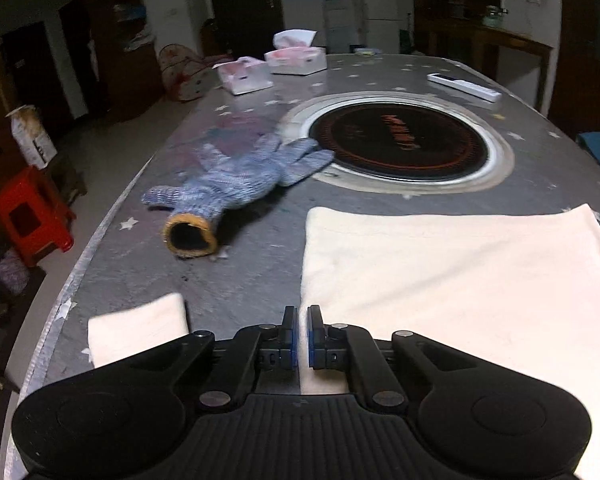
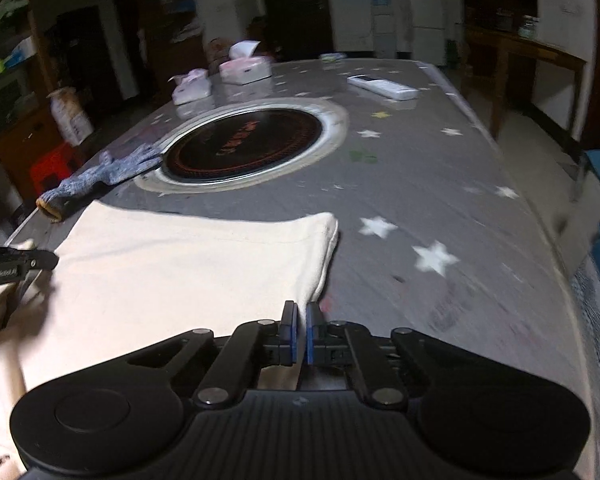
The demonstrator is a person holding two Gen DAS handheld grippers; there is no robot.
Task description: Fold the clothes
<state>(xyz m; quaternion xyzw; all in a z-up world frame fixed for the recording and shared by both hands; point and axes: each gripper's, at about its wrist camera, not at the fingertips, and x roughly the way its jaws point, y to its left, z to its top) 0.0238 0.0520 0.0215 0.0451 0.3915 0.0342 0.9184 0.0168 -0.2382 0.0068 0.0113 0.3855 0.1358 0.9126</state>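
Note:
A cream garment lies flat on the grey star-print table, near its front edge. My left gripper is shut on the garment's left edge, and a strip of cloth shows between the blue pads. A separate cream flap lies to its left. In the right wrist view the same garment spreads to the left, and my right gripper is shut on its right edge. The left gripper shows there at the cloth's far left side.
A blue knit glove with a yellow cuff lies beyond the garment, touching a round black hob set into the table. Two tissue boxes and a white remote sit at the far end. A red stool stands on the floor at left.

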